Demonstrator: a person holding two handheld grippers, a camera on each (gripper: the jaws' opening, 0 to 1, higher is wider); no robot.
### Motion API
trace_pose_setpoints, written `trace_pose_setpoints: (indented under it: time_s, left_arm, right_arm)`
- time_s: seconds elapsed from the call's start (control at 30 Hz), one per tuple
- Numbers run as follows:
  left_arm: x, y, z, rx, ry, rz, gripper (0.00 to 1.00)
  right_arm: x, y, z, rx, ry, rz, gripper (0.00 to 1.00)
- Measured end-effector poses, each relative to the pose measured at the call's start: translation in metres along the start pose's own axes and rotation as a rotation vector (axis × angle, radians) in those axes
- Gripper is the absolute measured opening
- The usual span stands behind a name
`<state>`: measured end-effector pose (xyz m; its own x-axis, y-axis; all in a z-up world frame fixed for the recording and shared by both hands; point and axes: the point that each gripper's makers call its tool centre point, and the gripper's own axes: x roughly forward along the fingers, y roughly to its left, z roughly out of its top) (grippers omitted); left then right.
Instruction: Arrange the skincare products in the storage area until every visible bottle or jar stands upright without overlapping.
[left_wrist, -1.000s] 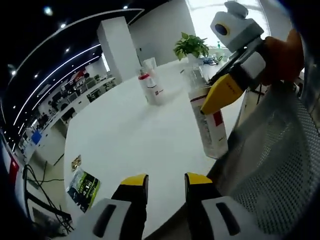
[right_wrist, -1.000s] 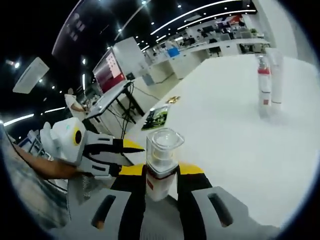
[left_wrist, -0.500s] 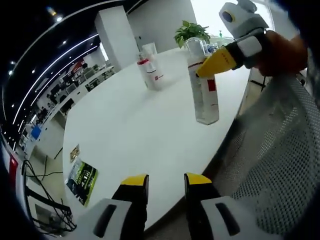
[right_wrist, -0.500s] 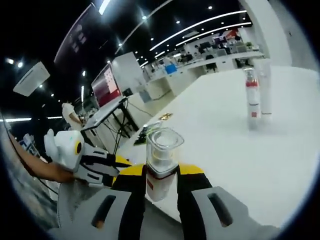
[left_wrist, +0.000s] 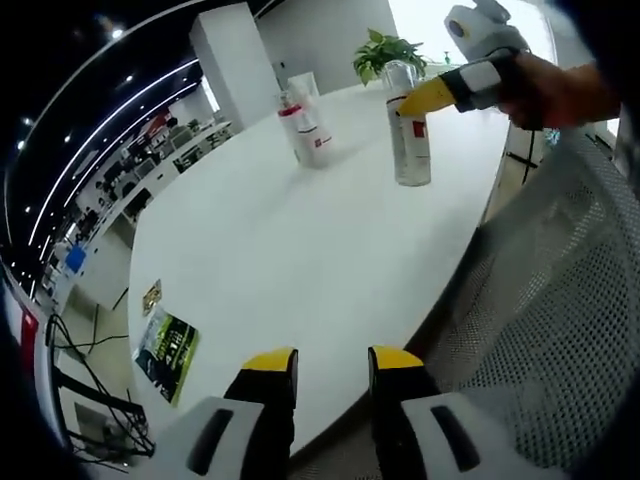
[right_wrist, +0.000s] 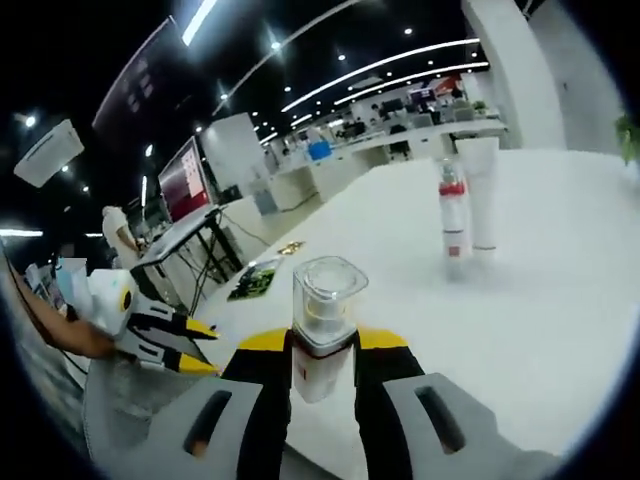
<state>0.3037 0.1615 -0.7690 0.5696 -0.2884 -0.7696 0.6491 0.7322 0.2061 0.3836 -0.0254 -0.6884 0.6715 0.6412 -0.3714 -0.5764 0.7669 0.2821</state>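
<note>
My right gripper (right_wrist: 322, 350) is shut on a clear bottle (right_wrist: 322, 325) with a see-through cap and a red-and-white label. In the left gripper view that bottle (left_wrist: 410, 140) is upright over the far side of the round white table (left_wrist: 280, 260), with the right gripper (left_wrist: 440, 92) clamped near its top. I cannot tell whether its base touches the table. A red-banded bottle (left_wrist: 300, 130) and a white tube (left_wrist: 312, 100) stand together further back; the right gripper view shows the bottle (right_wrist: 453, 215) and tube (right_wrist: 483, 195) upright. My left gripper (left_wrist: 332, 365) hangs open off the table's near edge and appears low on the left (right_wrist: 150, 335).
A grey mesh chair back (left_wrist: 560, 300) stands right of the table. A potted plant (left_wrist: 388, 48) sits at the table's far edge. A leaflet (left_wrist: 165, 355) lies on the floor beside cables. Office desks (right_wrist: 400, 115) stretch behind.
The right gripper has carried the clear bottle away from the chair, further across the table toward the two standing products, and brought it from tilted to upright. The left gripper stayed open.
</note>
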Motion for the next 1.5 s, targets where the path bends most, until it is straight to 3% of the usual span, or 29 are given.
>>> trace_pose_setpoints:
  time_s: [0.23, 0.53, 0.67, 0.87, 1.03, 1.1, 1.23, 1.27, 1.33, 1.5]
  left_arm:
    - [0.002, -0.002, -0.006, 0.033, 0.036, -0.006, 0.28]
    - [0.002, -0.002, -0.012, 0.073, 0.067, -0.012, 0.27]
    - [0.001, 0.000, -0.022, 0.106, 0.127, -0.008, 0.17]
    - [0.001, 0.000, -0.017, 0.094, 0.093, -0.009, 0.18]
    - [0.006, -0.004, -0.011, 0.118, 0.105, -0.020, 0.21]
    - [0.005, -0.005, -0.004, 0.142, 0.057, -0.015, 0.24]
    - [0.004, 0.004, -0.014, 0.093, 0.095, -0.003, 0.25]
    - [0.004, 0.006, -0.011, 0.078, 0.080, 0.007, 0.26]
    - [0.003, 0.004, -0.006, 0.083, 0.055, 0.004, 0.29]
    - [0.005, 0.003, -0.012, 0.093, 0.084, -0.003, 0.32]
  right_arm:
    - [0.007, -0.014, 0.012, -0.066, -0.007, -0.021, 0.21]
    - [0.011, -0.021, 0.018, -0.087, -0.012, -0.039, 0.21]
    - [0.013, -0.025, 0.019, -0.098, -0.014, -0.048, 0.21]
    - [0.020, -0.030, 0.023, -0.112, -0.012, -0.058, 0.21]
    - [0.025, -0.039, 0.028, -0.144, -0.005, -0.062, 0.21]
    - [0.027, -0.047, 0.030, -0.145, 0.003, -0.073, 0.21]
    - [0.030, -0.056, 0.034, -0.157, 0.006, -0.090, 0.21]
    - [0.031, -0.059, 0.035, -0.162, 0.009, -0.092, 0.21]
    - [0.034, -0.065, 0.036, -0.168, 0.014, -0.099, 0.21]
    - [0.037, -0.076, 0.038, -0.174, 0.021, -0.114, 0.21]
